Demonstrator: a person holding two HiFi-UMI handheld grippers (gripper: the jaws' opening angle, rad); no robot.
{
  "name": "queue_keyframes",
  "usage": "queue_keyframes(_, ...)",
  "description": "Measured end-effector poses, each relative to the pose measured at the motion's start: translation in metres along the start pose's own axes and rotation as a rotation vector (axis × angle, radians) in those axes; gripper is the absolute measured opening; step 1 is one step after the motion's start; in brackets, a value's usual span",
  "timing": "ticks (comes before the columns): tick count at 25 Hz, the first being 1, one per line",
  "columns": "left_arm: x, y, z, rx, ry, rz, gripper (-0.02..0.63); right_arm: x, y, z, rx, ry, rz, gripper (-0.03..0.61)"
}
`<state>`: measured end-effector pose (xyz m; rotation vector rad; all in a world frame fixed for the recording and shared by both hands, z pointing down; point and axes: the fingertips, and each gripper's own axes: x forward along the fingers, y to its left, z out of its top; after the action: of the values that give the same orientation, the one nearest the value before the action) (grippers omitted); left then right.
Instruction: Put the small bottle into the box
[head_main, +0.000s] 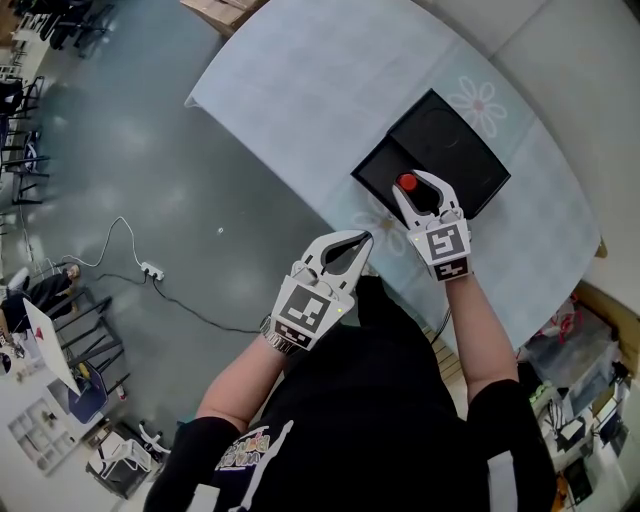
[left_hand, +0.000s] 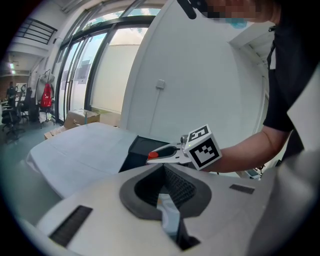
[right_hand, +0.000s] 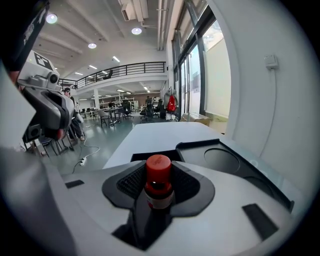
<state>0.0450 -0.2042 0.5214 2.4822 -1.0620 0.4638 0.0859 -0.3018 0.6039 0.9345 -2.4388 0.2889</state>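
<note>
Nearest to me is the small bottle (right_hand: 158, 182), red-capped and dark with a pale label. It stands upright between the jaws of my right tongs (head_main: 418, 186), which are clenched on its body so that the cap and label rise above them. From the head view it hangs over the near part of the black box (head_main: 470, 150), which lies open on the pale tablecloth (head_main: 300, 90). It is above the plain hollow half, not the half with the round recess on the far side. I cannot tell from any view whether its base is already below the box's wall, so I judge it as not yet set down. My left tongs (head_main: 366, 238) are on my side of the box and apart from it, jaws closed tip to tip with nothing in them. To do this step well I would keep the right jaws firm and the bottle vertical and bring it straight down into the hollow half, well inside the near wall so the base does not catch the rim. I would let go only once I feel the bottom rest on the box's floor. A tall, narrow bottle like this will likely tip if dropped or nudged, so I would open the jaws slowly and draw them back up and toward me without brushing the cap. The left tongs could steady the box's near corner if it looks like sliding on the cloth.
</note>
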Motion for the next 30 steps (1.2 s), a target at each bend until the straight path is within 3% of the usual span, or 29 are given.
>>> queue_keyframes(17,-0.003,0.001,0.003,-0.005,0.006,-0.006,0.008,0.004,0.004,-0.007,-0.029,0.029,0.003,0.160)
queue_keyframes(24,-0.025,0.000,0.002,0.008,-0.016,-0.027,0.008,-0.012,0.004,-0.003,-0.026,0.034,-0.079,0.189)
queue_keyframes(30,-0.054,-0.011,0.007,0.055,-0.038,-0.094,0.008,-0.053,0.018,0.017,-0.010,-0.003,-0.187,0.190)
